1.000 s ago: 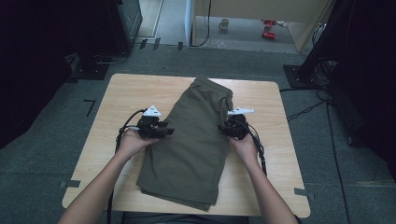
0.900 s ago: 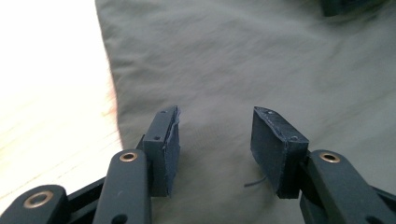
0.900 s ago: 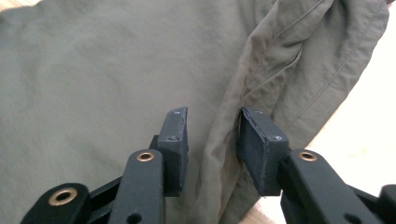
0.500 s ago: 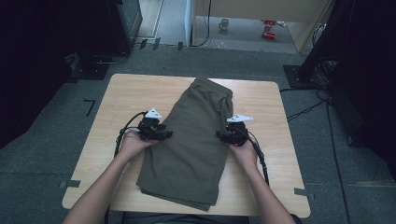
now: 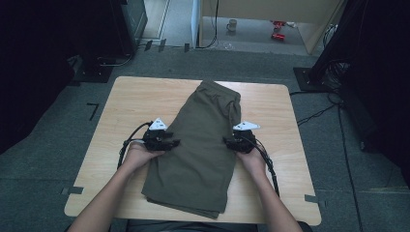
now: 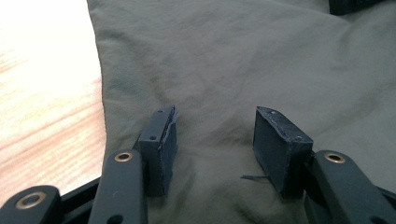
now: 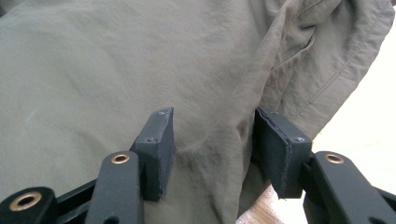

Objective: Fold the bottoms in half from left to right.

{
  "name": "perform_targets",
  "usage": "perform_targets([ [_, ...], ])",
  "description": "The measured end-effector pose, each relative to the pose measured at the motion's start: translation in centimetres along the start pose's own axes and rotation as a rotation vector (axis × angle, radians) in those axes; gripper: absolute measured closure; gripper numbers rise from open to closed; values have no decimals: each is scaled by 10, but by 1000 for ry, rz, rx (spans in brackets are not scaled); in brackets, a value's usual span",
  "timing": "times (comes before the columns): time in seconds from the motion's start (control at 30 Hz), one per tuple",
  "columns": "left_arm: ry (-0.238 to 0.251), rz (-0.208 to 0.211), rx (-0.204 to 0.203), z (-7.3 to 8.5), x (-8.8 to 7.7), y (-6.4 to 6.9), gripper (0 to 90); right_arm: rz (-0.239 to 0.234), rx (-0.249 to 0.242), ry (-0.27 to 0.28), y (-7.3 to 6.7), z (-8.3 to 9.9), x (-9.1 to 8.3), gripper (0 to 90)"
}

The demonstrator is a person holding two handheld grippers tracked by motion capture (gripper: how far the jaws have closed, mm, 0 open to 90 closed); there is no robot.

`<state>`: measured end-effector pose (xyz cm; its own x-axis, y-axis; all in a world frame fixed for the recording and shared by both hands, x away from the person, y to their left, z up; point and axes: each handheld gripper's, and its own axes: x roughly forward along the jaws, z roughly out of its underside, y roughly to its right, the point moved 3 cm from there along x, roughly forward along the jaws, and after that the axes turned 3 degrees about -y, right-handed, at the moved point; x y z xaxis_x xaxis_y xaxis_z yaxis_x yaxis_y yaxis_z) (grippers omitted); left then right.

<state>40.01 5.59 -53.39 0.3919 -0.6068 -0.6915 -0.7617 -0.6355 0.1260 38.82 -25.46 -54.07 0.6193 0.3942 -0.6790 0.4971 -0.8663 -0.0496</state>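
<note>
A pair of olive-green shorts (image 5: 200, 145) lay folded lengthwise on the light wooden table (image 5: 121, 106), running from the near edge toward the far side and leaning slightly to the right, with the waistband at the far end. The person's forearms came in from the near edge, one on each side of the garment.

The left gripper (image 5: 167, 143) sat at the shorts' left edge, about midway along their length, with its jaws pointing right onto the fabric. In the left gripper view its jaws stood apart, the pads (image 6: 164, 140) resting on the smooth cloth (image 6: 243, 65) with nothing pinched between them, and the bare tabletop (image 6: 46, 93) showed just to the left of the hem. A dark corner of the other gripper (image 6: 355, 4) showed at the top right of that view.

The right gripper (image 5: 231, 143) sat at the shorts' right edge, opposite the left one, its jaws pointing left. In the right gripper view its jaws were spread as well, straddling a raised fold (image 7: 238, 135) of the fabric without closing on it. Beyond the fold lay the bunched, stitched edge of the shorts (image 7: 322, 70).

On the floor beyond the table stood a mug (image 5: 232, 24) and something red (image 5: 277, 30).
</note>
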Motion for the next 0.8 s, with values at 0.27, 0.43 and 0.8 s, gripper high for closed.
perform_targets([
  [0.27,-10,-10,-33,7,-6,15,519,-7,-6,-2,-1,0,0,476],
  [0.43,-14,-16,-44,13,-10,27,519,-12,-8,-6,-2,0,0,475],
  [0.8,-51,-21,-39,25,-22,55,488,-25,-20,-13,-8,2,-2,474],
])
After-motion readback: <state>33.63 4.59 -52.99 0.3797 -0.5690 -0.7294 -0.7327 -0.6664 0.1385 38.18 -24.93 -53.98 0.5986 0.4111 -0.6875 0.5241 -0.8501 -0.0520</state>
